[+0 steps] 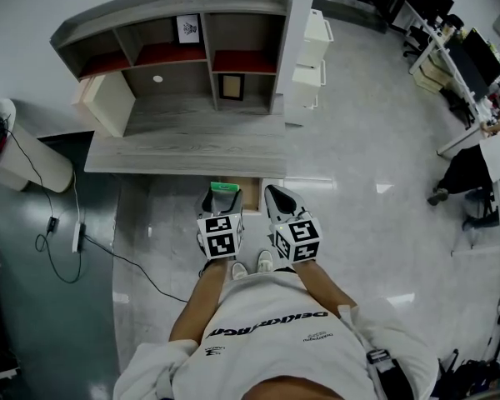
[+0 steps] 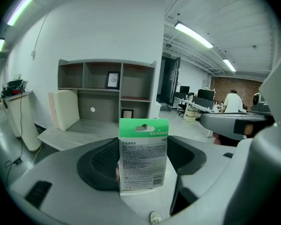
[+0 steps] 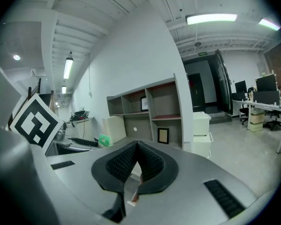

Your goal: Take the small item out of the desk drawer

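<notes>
Packet (image 2: 143,159), small, green-headed card, likely light and bendable, best taken by its stiffer lower body: held upright in left tool (image 1: 222,200) above open drawer (image 1: 250,193); right tool (image 3: 135,167) closed, empty.

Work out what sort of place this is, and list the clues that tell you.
Probably an open-plan office. A wooden desk with shelf compartments stands against the wall, white drawer units stand beside it, and monitors sit in rows across the polished floor.
</notes>
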`<state>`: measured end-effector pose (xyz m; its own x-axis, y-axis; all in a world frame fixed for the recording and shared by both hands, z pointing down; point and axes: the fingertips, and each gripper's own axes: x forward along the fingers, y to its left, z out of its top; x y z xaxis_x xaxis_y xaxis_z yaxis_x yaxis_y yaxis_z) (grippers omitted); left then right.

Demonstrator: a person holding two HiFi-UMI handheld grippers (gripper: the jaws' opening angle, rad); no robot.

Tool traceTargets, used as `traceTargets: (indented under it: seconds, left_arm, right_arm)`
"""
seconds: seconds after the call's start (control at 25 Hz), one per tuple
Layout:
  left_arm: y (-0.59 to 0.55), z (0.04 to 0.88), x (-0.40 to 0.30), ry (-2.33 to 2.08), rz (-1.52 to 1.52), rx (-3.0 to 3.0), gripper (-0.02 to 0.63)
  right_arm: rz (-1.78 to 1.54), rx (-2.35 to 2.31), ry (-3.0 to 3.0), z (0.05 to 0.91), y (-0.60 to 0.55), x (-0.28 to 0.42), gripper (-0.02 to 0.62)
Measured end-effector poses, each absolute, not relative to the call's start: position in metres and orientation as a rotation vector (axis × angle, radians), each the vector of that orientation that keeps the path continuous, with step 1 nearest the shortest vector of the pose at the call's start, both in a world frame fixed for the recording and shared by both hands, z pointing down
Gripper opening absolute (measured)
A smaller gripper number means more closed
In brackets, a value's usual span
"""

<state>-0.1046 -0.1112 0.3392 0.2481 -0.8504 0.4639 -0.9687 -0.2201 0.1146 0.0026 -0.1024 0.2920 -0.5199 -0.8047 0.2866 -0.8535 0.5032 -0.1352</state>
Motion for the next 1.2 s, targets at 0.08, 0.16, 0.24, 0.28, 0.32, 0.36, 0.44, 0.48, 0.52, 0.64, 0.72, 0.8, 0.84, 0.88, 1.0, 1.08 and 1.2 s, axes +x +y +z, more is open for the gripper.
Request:
traceTargets:
  seconds: [0.08,0.16,0.24,0.28,0.32,0.36,0.44,0.48,0.52,0.64,0.72,0.8,0.84,0.88,1.0,1.08,1.2]
  left_arm:
    - [-0.112,0.332,-0.104,-1.675,0.418,2.170,0.330]
    - [-0.112,0.326,-0.103,-1.684,0.411,2.186,0.330]
    - [-0.112,0.320,-0.103,-1.695,0.403,2.196,0.330]
    - [-0.113,0.317,-0.102,-1.700,0.399,2.202,0.330]
    - [-0.115,0.315,-0.102,-1.704,0.396,2.209,0.330]
    - [-0.116,0.313,-0.102,-1.709,0.393,2.216,0.330]
    - [-0.116,0.311,-0.104,-1.720,0.382,2.219,0.330]
    - [-0.117,0.310,-0.105,-1.725,0.375,2.217,0.330]
    - [-0.118,0.309,-0.105,-1.729,0.369,2.216,0.330]
    - [-0.123,0.304,-0.105,-1.741,0.358,2.220,0.330]
    - [-0.125,0.301,-0.104,-1.751,0.350,2.224,0.330]
    - [-0.125,0.299,-0.103,-1.758,0.344,2.230,0.330]
    - [-0.125,0.298,-0.103,-1.760,0.342,2.232,0.330]
    - [-0.126,0.298,-0.103,-1.762,0.340,2.235,0.330]
    - [-0.127,0.297,-0.102,-1.768,0.332,2.241,0.330]
    - [-0.129,0.296,-0.101,-1.775,0.326,2.247,0.330]
    - [-0.134,0.294,-0.101,-1.789,0.314,2.255,0.330]
  right_arm:
    - [0.378,1.434,-2.566,0.287,-0.105,0.003,0.031]
    - [0.372,1.436,-2.575,0.283,-0.107,0.003,0.031]
    - [0.377,1.439,-2.583,0.279,-0.108,0.004,0.031]
    - [0.381,1.444,-2.589,0.277,-0.110,0.006,0.031]
    - [0.383,1.450,-2.595,0.274,-0.111,0.007,0.031]
    - [0.383,1.456,-2.599,0.273,-0.112,0.008,0.031]
    - [0.378,1.461,-2.602,0.271,-0.113,0.009,0.031]
    - [0.374,1.460,-2.604,0.271,-0.114,0.009,0.031]
    - [0.371,1.458,-2.605,0.271,-0.116,0.009,0.031]
    - [0.367,1.455,-2.607,0.270,-0.121,0.009,0.031]
    - [0.361,1.454,-2.612,0.268,-0.123,0.009,0.031]
    - [0.357,1.455,-2.616,0.267,-0.124,0.010,0.031]
    - [0.356,1.455,-2.618,0.267,-0.125,0.010,0.031]
    - [0.355,1.455,-2.618,0.267,-0.126,0.010,0.031]
    - [0.352,1.450,-2.620,0.268,-0.129,0.010,0.031]
    - [0.345,1.448,-2.622,0.268,-0.131,0.011,0.031]
    - [0.330,1.449,-2.626,0.266,-0.137,0.013,0.031]
